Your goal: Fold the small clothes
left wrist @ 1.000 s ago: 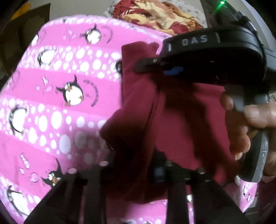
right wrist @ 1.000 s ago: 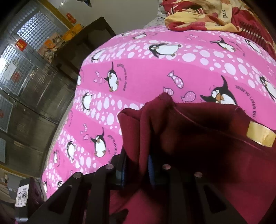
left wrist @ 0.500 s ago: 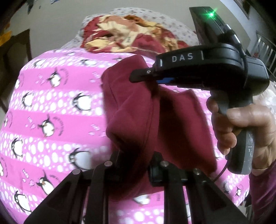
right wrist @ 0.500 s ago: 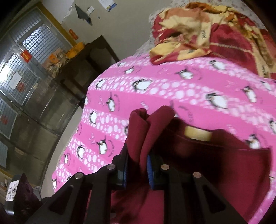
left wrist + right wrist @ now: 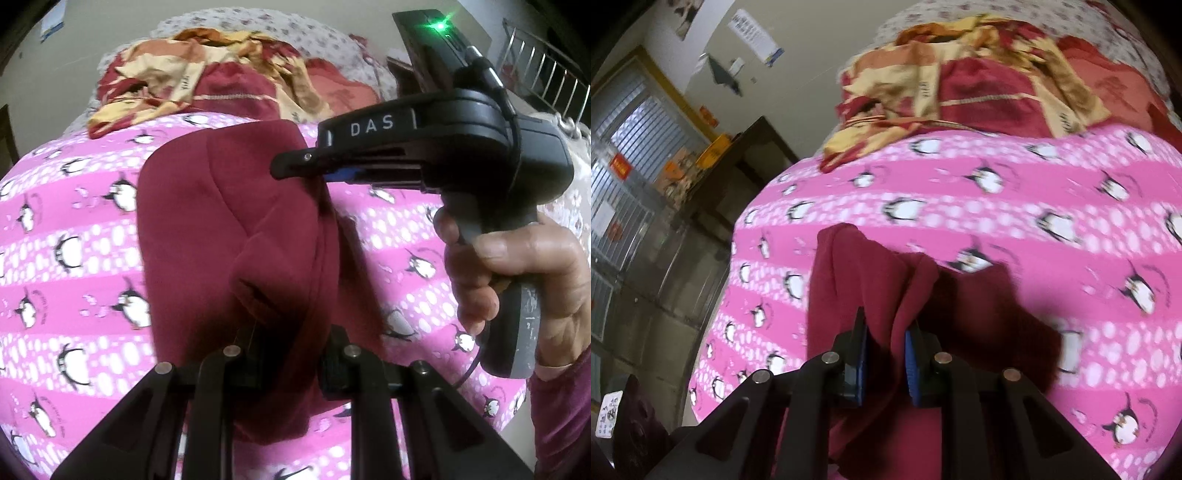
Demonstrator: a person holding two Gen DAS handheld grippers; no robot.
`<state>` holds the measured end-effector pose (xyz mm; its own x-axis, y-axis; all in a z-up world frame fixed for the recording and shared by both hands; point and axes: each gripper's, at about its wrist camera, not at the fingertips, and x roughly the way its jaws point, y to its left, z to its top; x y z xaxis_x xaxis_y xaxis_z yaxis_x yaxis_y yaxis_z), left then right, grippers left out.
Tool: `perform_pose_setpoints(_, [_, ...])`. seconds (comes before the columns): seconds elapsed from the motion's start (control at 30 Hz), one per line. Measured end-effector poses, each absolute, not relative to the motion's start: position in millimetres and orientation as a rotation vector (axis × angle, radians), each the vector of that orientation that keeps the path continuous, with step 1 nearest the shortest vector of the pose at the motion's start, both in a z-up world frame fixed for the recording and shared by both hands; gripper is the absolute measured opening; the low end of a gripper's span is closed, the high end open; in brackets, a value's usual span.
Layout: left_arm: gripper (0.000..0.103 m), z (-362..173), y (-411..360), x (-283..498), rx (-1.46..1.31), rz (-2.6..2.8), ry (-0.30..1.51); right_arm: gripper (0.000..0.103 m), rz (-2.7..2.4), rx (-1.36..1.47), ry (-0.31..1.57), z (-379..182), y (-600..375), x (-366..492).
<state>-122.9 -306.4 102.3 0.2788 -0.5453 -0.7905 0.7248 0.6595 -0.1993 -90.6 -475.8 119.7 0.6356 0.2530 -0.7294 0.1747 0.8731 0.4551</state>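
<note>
Apparently the fold is only partway done: the maroon garment [image 5: 236,236] hangs bunched and doubled in the middle of both frames, lifted above the pink penguin bedsheet [image 5: 74,258] instead of lying flat, so laying it down and smoothing it seem left to do. Both claws are nearly closed on it, the left claw [image 5: 291,350] pinching a thick fold at lower centre, the right claw [image 5: 884,350] clamping a gathered edge between its blue pads [image 5: 862,354].
</note>
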Motion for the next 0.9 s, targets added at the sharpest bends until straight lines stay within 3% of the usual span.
perform_pose_setpoints(0.43, [0.02,67.2,-361.3,-146.6,0.289,-0.846,0.99,0.019,-0.074,0.593,0.933,67.0,-524.8,-109.6])
perform_pose_setpoints(0.5, [0.025,63.0,-364.5,-148.7,0.29,-0.849,1.003,0.019,-0.086,0.606,0.949,56.2,-525.5,-107.7])
perform_pose_setpoints(0.57, [0.038,65.1,-361.4,-150.3,0.277,-0.878,1.026,0.021,-0.084,0.653,0.933,53.1,-530.2,-111.1])
perform_pose_setpoints(0.63, [0.047,76.8,-349.1,-154.1,0.26,-0.94,1.031,0.027,-0.081,0.691,0.916,56.7,-532.8,-119.4])
perform_pose_setpoints(0.73, [0.065,98.8,-320.7,-159.0,0.284,-0.953,0.951,0.047,-0.089,0.643,0.895,73.9,-523.5,-136.4])
perform_pose_setpoints(0.77, [0.066,104.0,-310.6,-158.5,0.291,-0.941,0.923,0.054,-0.079,0.631,0.884,80.2,-519.0,-143.8])
perform_pose_setpoints(0.9, [0.066,108.6,-272.2,-147.5,0.315,-0.854,0.87,0.064,-0.039,0.62,0.864,95.0,-496.2,-169.5])
